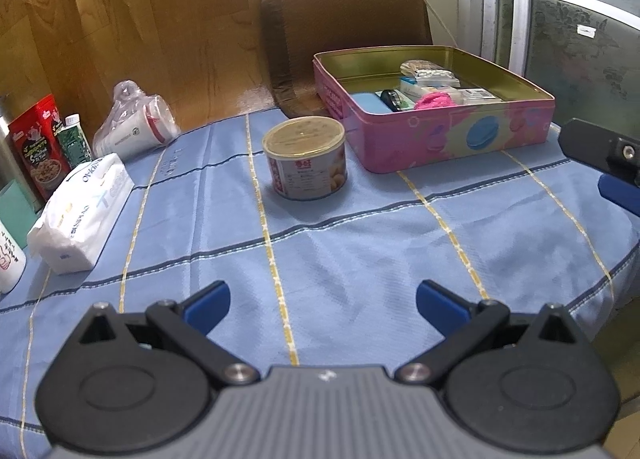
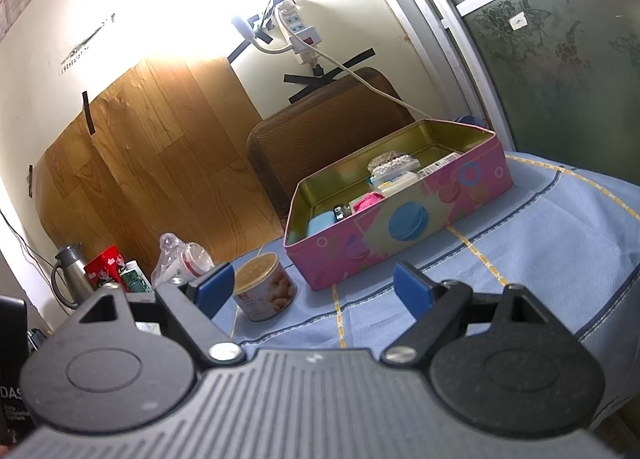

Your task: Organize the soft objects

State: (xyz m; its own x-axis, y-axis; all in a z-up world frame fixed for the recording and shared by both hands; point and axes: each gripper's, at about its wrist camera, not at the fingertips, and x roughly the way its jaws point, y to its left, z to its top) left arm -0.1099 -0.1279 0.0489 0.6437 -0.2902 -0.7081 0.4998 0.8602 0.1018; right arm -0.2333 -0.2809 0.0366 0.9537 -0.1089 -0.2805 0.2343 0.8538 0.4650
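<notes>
Open blue cloth (image 1: 360, 259) across the near and middle table, free for passage. Blocked at centre by a round can (image 1: 305, 157) standing upright. Far right taken by a pink tin (image 1: 460, 139), lidless, its right half crowded with small items, its left half bare. Narrow gap between can and tin. Left edge lined with a tissue pack (image 1: 80, 215), a bagged cup (image 1: 136, 127) and cartons (image 1: 40, 143). Brown chair back (image 1: 344, 31) closing off the far side.
</notes>
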